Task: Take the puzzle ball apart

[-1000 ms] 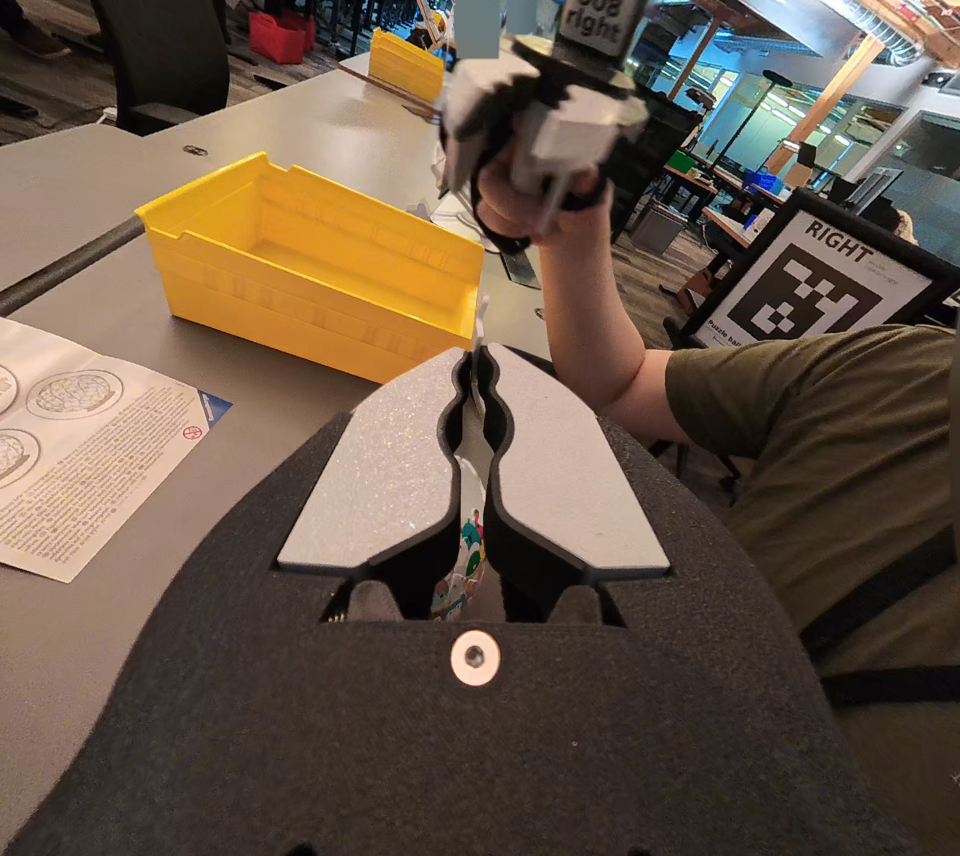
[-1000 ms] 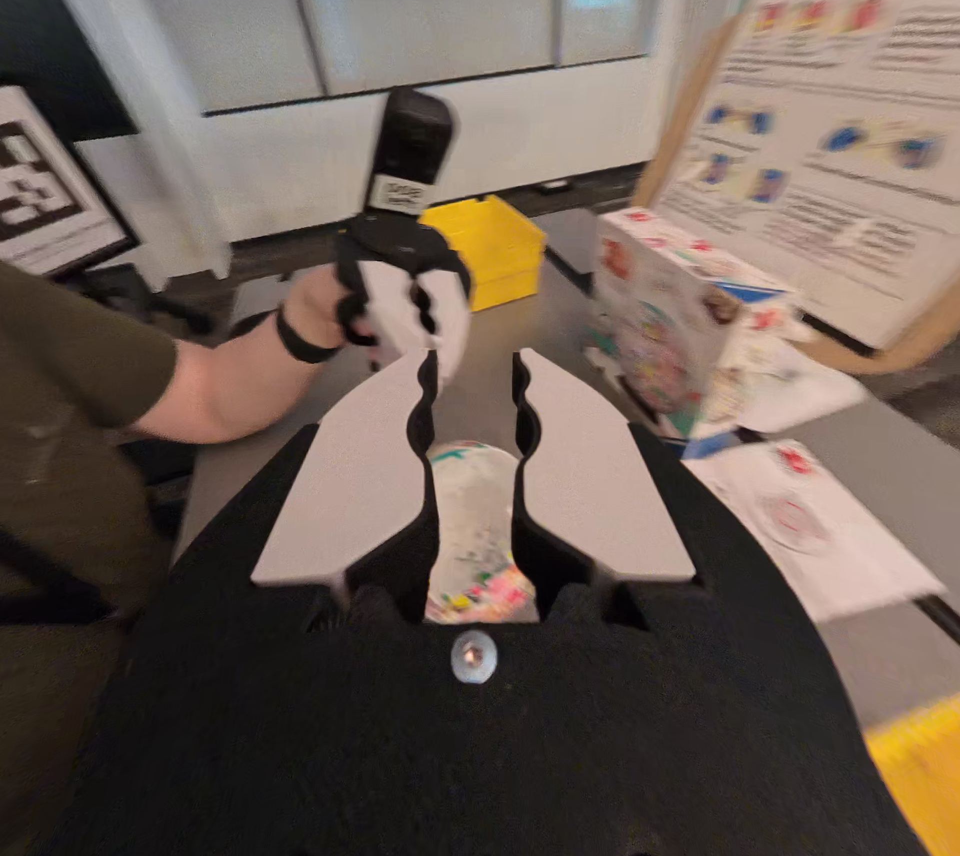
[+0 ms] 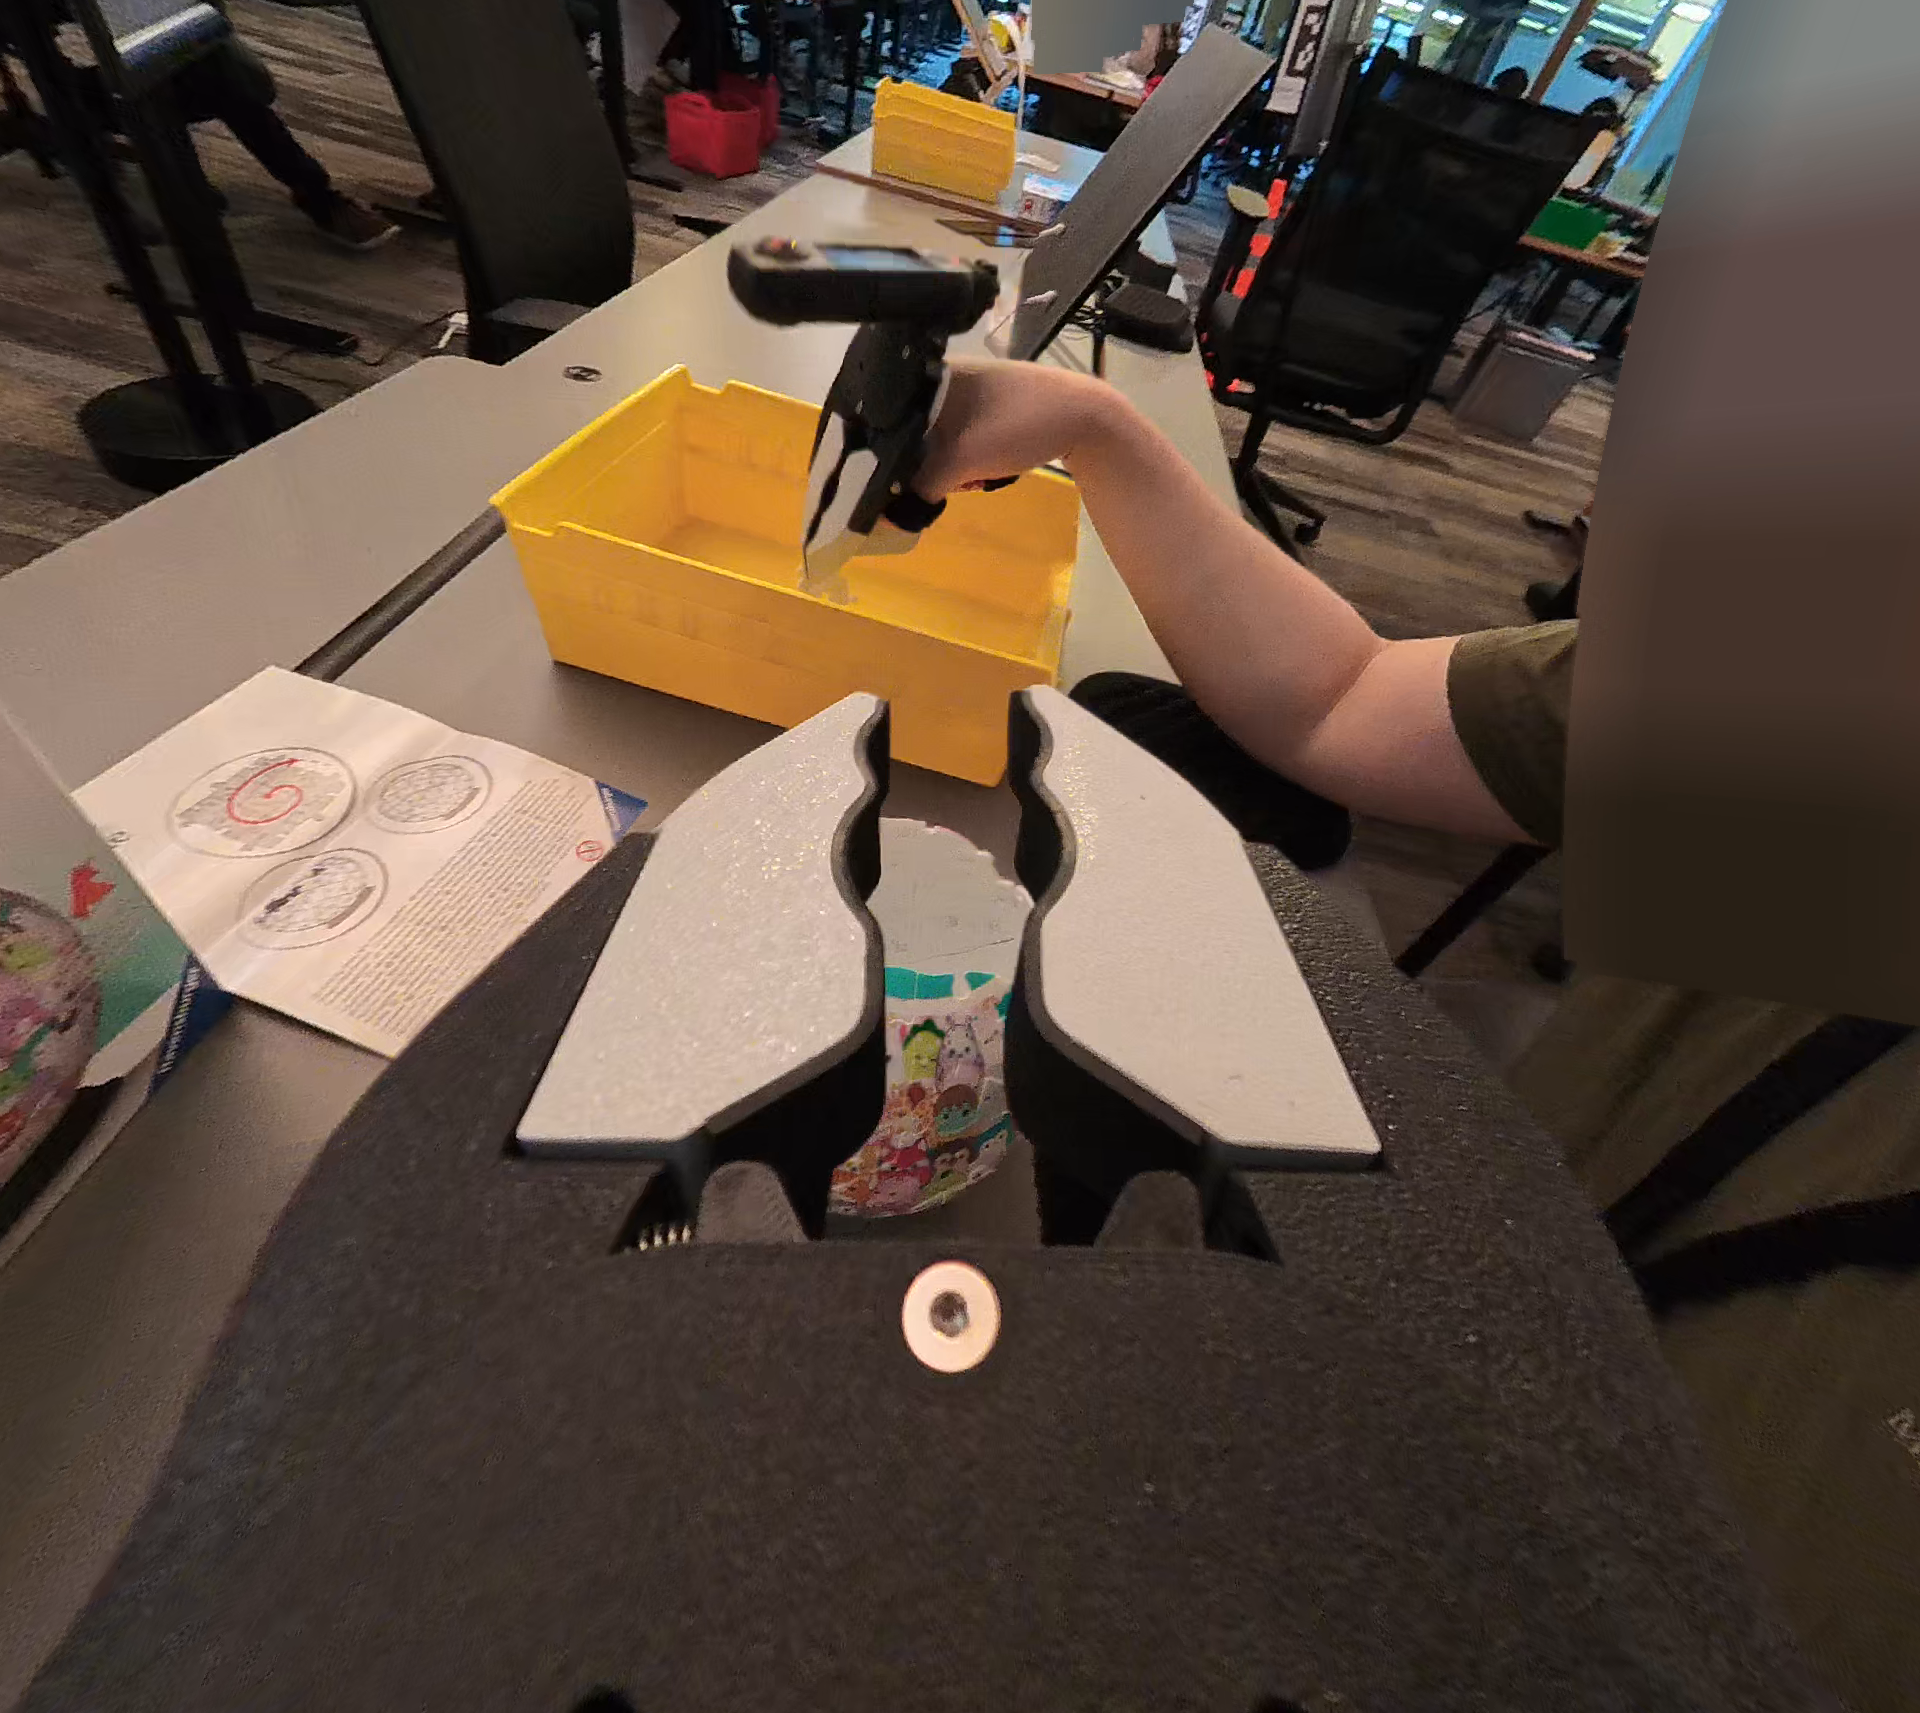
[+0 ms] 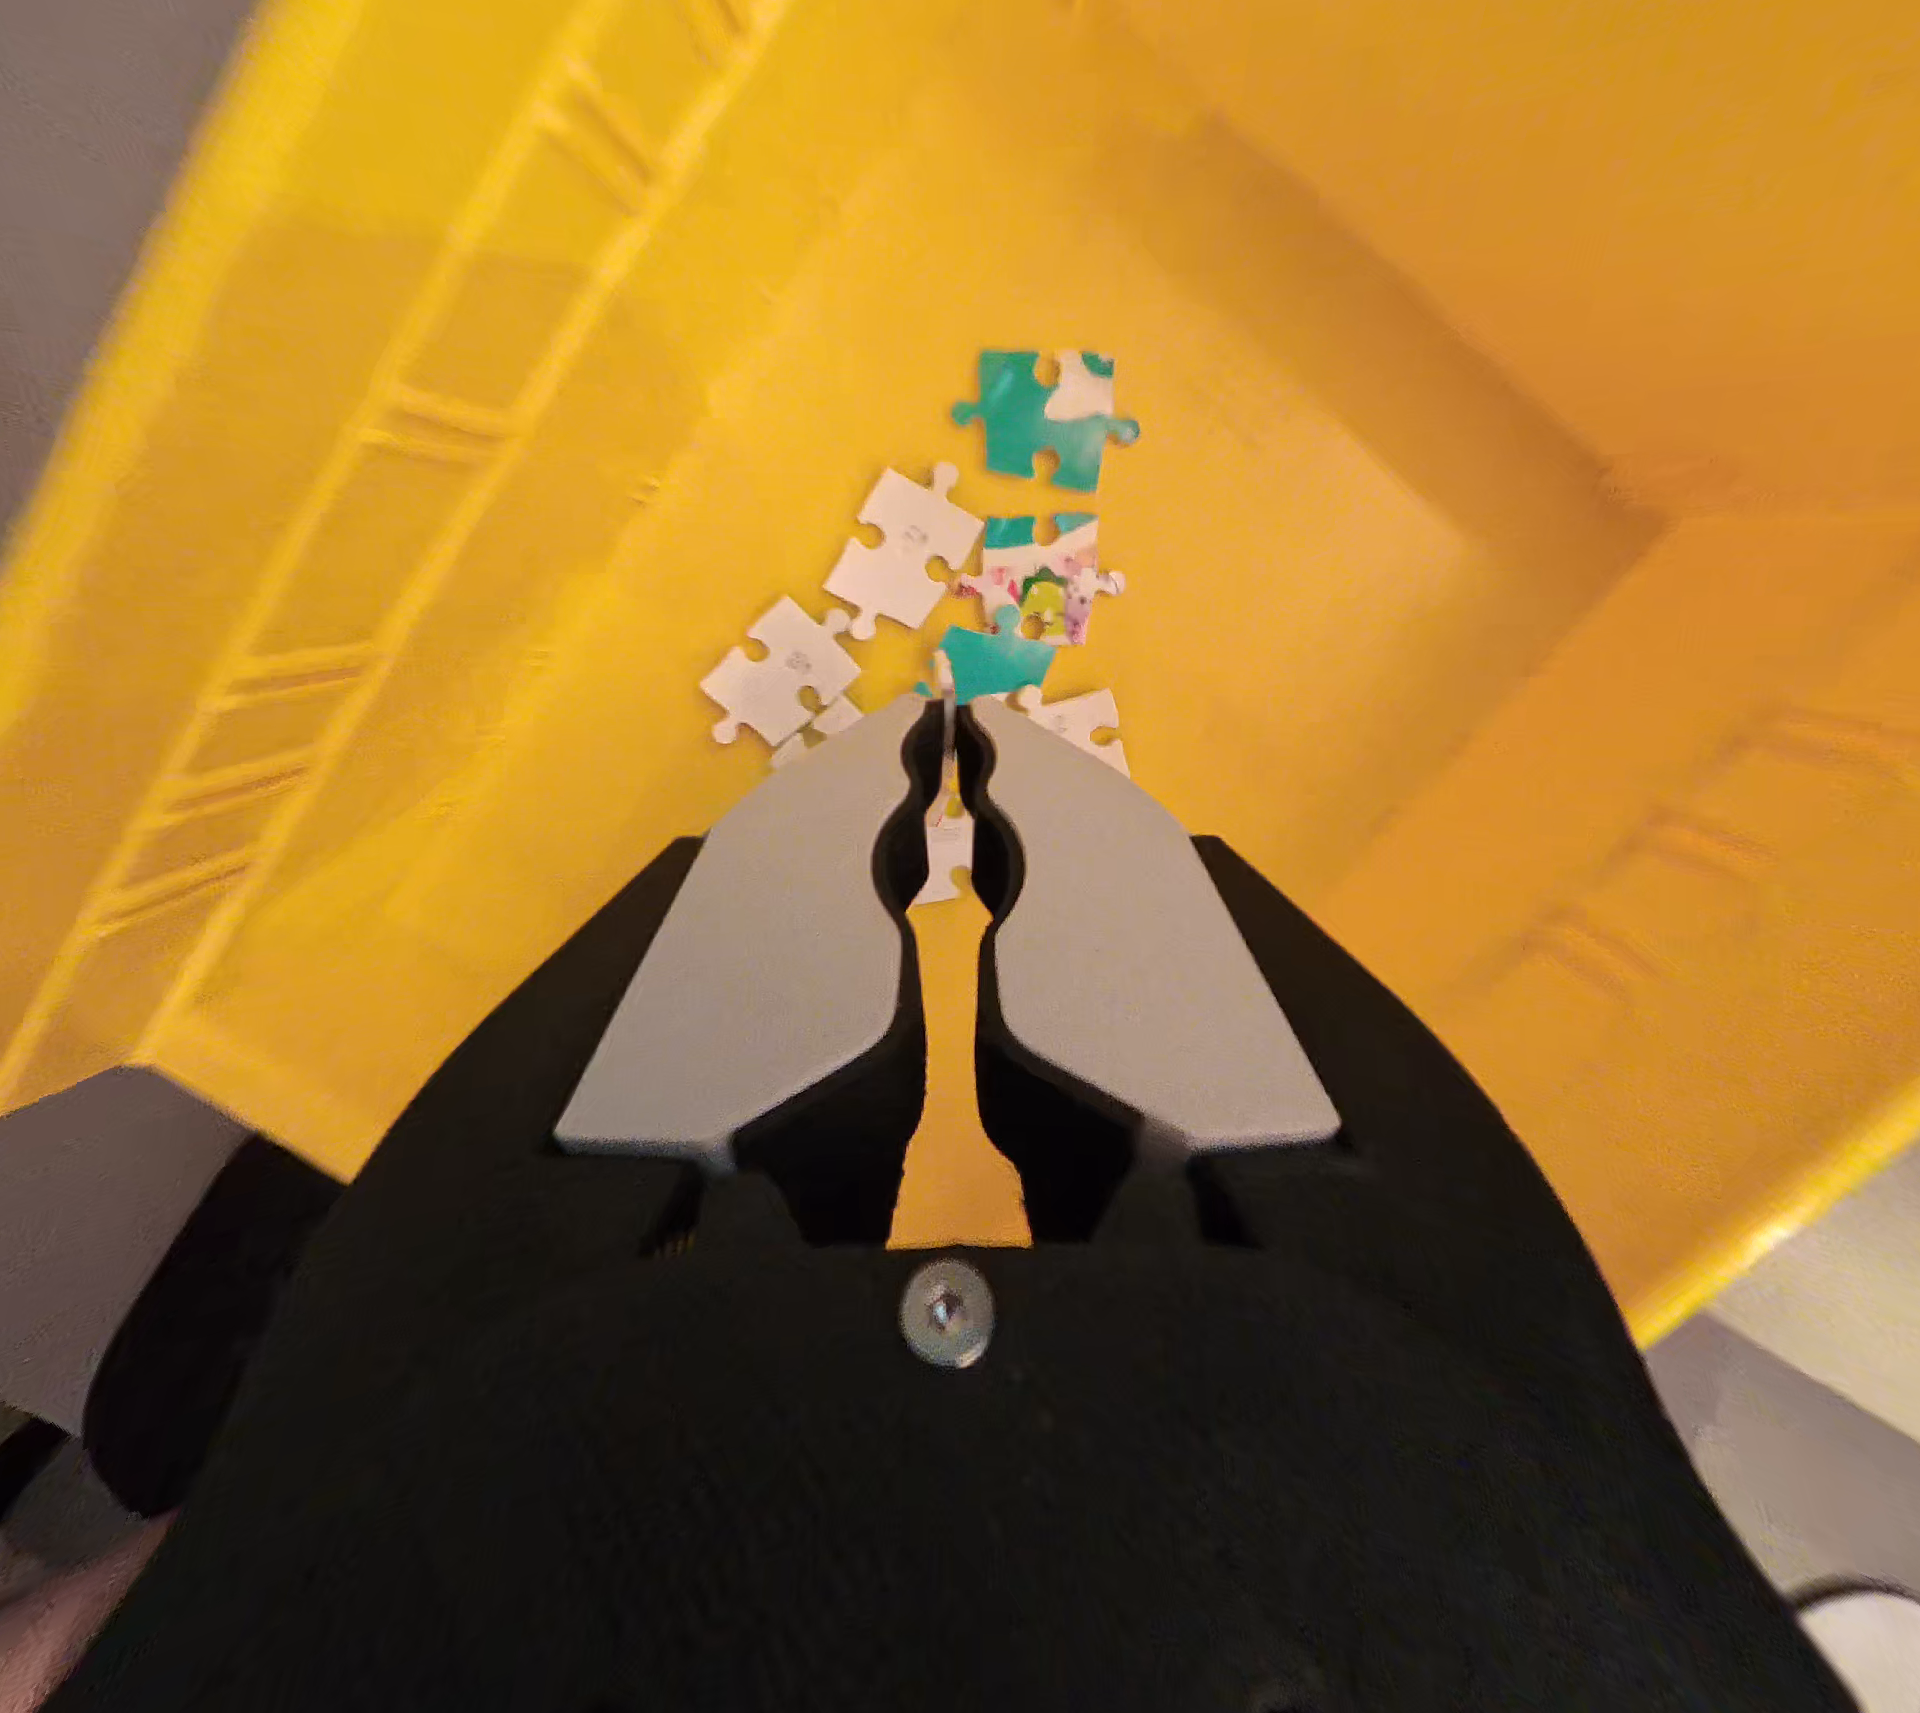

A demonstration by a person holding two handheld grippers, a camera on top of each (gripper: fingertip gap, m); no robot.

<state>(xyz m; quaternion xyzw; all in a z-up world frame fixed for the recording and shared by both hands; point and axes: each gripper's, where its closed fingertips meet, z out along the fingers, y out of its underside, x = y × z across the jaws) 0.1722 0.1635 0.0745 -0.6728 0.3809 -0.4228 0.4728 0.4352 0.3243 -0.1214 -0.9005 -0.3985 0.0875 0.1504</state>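
My left gripper (image 3: pixel 948 718) is shut on the partly opened puzzle ball (image 3: pixel 935 1092). The ball's outside is colourful and its white inside faces forward. The gripper holds it above the grey table (image 3: pixel 260 520). My right gripper (image 4: pixel 945 707) is shut on a single puzzle piece (image 4: pixel 949 733), held edge-on at the fingertips. It points down inside the yellow bin (image 4: pixel 1351 313), just above several loose pieces (image 4: pixel 904 546) on the bin floor. The left wrist view shows the right gripper (image 3: pixel 826 577) inside the same bin (image 3: pixel 665 614).
An instruction sheet (image 3: pixel 416 853) and the puzzle box (image 3: pixel 62 988) lie on the table to the left. The person's arm (image 3: pixel 1195 562) reaches across from the right. A leaning black board (image 3: pixel 1132 177), a second yellow bin (image 3: pixel 940 141) and black chairs stand beyond. About 35 cm separates my left fingertips from my right.
The right gripper has come down from head height into the yellow bin and now pinches a single piece. The left gripper's fingers stand wider, with the ball turned broadside between them.
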